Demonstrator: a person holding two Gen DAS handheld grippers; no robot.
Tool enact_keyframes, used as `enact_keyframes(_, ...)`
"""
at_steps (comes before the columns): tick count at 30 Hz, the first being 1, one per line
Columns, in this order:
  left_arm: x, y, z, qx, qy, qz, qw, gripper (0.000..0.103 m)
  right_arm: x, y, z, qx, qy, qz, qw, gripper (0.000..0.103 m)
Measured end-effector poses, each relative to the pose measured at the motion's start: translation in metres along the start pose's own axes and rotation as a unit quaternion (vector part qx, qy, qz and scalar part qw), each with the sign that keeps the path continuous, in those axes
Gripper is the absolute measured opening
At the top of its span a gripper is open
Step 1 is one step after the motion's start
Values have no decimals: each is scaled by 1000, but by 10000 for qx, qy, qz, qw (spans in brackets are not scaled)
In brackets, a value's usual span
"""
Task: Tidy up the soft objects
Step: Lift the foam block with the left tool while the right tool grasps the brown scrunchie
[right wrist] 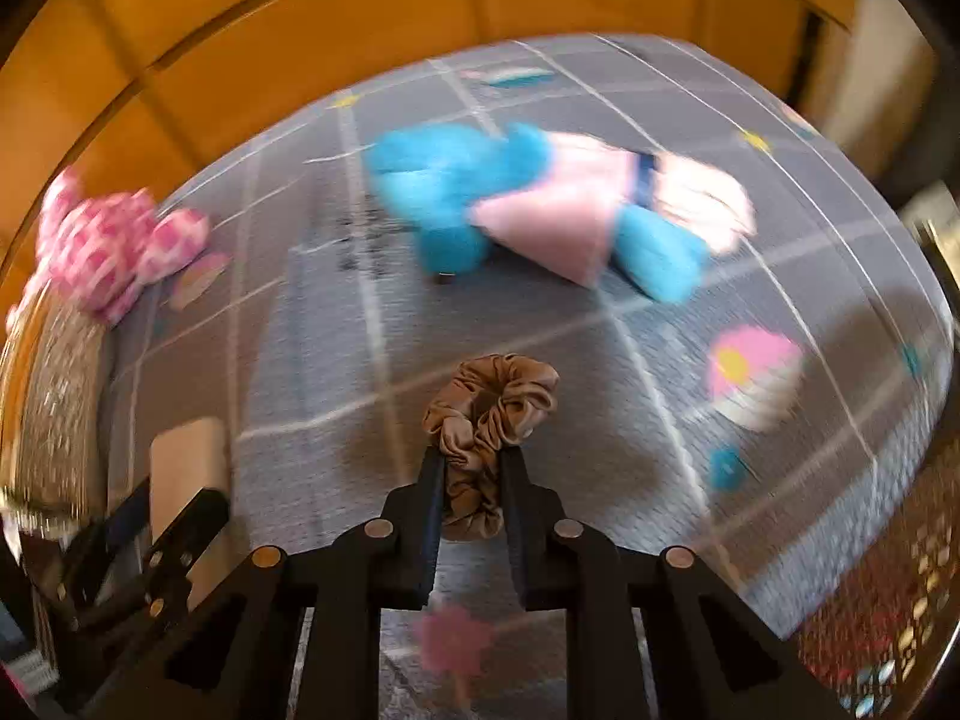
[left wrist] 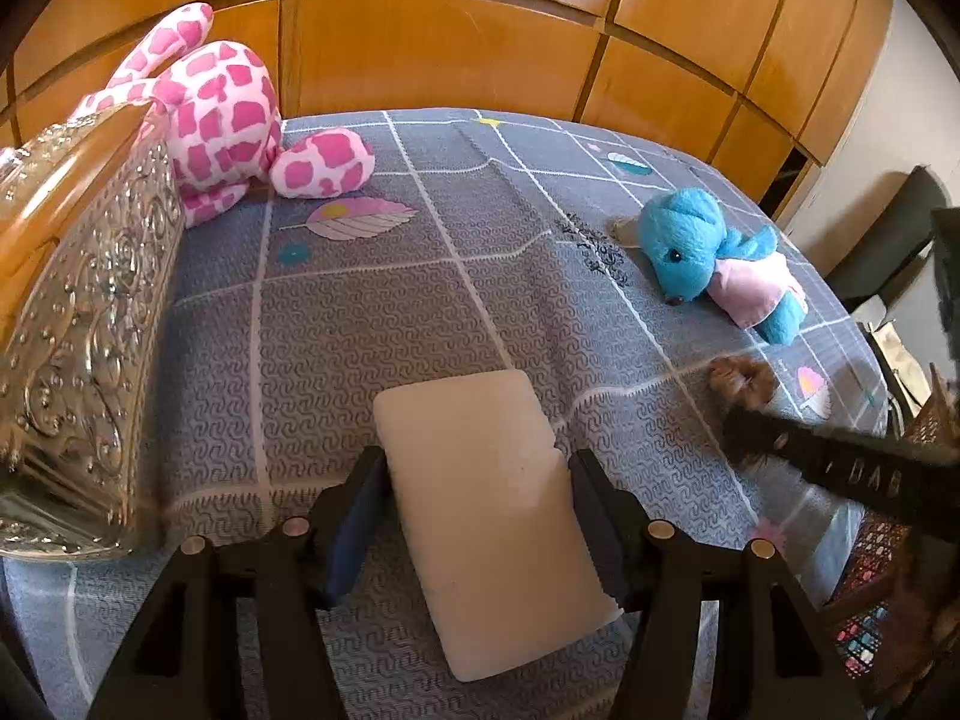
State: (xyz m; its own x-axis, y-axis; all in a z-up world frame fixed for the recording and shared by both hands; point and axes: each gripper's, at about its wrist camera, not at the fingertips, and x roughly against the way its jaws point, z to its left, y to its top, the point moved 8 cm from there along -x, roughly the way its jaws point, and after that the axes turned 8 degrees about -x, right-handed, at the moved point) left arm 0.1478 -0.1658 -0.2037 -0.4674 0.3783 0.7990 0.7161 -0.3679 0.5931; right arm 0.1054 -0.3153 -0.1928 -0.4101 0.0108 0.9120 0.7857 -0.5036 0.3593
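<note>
Fingers (right wrist: 441,480) of the right gripper (right wrist: 471,468) pinch the brown scrunchie (right wrist: 489,414); the left gripper (left wrist: 477,480) hugs a white foam pad (left wrist: 486,510) on the bed (left wrist: 360,312). Lift both gently, clearing the blue plush (left wrist: 714,258) and pink giraffe (left wrist: 222,114) beyond.

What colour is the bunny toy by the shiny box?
The bunny toy is white with pink patches, clearest in the left wrist view.

the left gripper (left wrist: 477,468) tilts downward, its jaws partly spread and pressed to either side of a white foam pad (left wrist: 486,516). the right gripper (right wrist: 471,462) points steeply down, jaws pinched narrow on a brown scrunchie (right wrist: 489,420).
</note>
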Motion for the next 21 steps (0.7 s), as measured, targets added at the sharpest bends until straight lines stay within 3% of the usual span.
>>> enact_keyframes(2,0,0,1,-3,15,-5,10000,62,-7,-10,6,6,296,177,9994,19)
enact_keyframes(13,3,4,3,13,137,160,9998,57,-8,-13,10,317,389,-236,9985,23)
enact_keyframes(21,35,19,-2,-155,324,-156,9992,57,-3,-14,4,243,546,-404,9974,24)
